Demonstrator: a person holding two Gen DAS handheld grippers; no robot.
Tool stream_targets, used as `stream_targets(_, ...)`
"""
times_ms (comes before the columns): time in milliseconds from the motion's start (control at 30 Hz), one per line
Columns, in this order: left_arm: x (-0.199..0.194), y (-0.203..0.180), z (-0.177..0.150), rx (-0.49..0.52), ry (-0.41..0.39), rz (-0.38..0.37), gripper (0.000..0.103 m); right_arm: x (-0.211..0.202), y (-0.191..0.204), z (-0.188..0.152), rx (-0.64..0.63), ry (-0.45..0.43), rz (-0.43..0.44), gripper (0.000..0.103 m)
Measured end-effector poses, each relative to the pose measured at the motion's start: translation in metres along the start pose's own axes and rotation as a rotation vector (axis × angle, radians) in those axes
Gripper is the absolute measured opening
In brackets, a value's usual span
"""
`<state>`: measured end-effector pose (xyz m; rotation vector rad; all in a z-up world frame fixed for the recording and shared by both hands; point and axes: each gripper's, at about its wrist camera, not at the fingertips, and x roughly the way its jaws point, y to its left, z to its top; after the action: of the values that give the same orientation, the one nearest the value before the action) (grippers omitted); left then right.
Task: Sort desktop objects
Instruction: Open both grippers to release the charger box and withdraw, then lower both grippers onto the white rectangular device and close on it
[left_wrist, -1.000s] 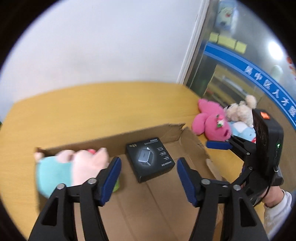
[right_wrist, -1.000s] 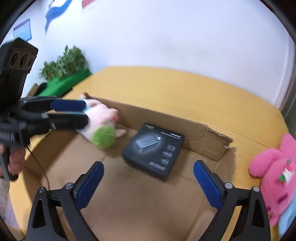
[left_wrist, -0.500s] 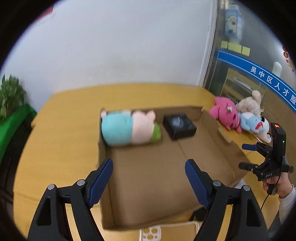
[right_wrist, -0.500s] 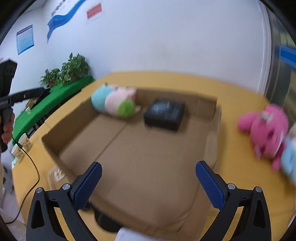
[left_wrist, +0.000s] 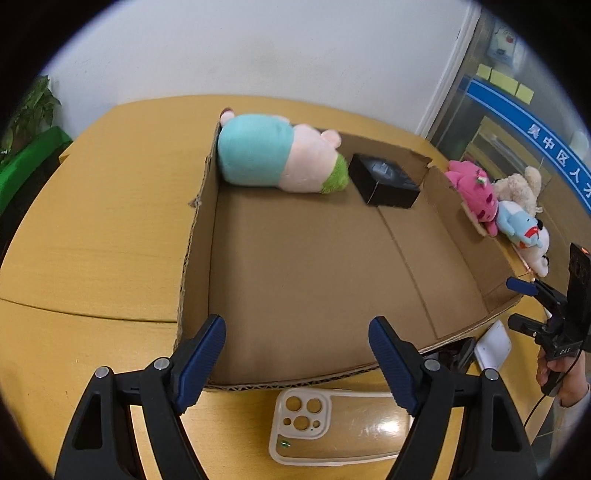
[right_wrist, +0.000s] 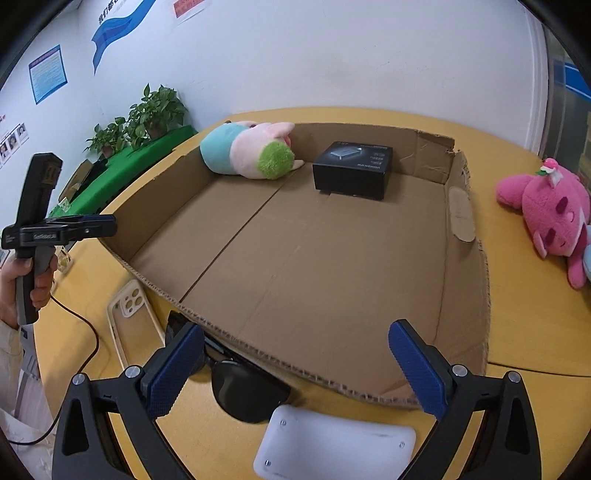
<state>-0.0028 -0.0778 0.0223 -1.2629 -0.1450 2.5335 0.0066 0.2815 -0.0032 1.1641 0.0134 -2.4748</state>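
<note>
Yellow desk: both my grippers (left_wrist: 297, 356) (right_wrist: 295, 369) gape empty; phone case (left_wrist: 332, 428) just below left gripper may skid off when pinched.

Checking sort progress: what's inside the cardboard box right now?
Inside the shallow brown cardboard box: a teal-and-pink plush toy and a black rectangular product box, both against the far wall. Nothing else shows inside; whatever lies under them is covered.
</note>
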Motion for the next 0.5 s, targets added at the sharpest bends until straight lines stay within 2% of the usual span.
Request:
stream_targets(133, -0.023, -0.023, 0.003, 0.044, -0.074, -0.032, 0.080, -0.032, -0.004, -0.009, 0.014, -0.062, 0.012, 0.102)
stream_targets(233, -0.029, -0.046, -0.002, 0.067, -0.085, -0.106, 0.080, -0.044, -0.017, -0.027, 0.059, -0.040, 0.015, 0.103)
stream_targets(400, -0.013, -0.088, -0.021, 0.078, 0.004, -0.289, 0.080, -0.025, -0.031, -0.070, 0.082, 0.098, -0.002, 0.103)
stream_targets(500, -0.001, -0.111, -0.033, 0.121, 0.039, -0.315, 0.080, -0.017, -0.029, -0.081, 0.072, 0.123, 0.026, 0.103)
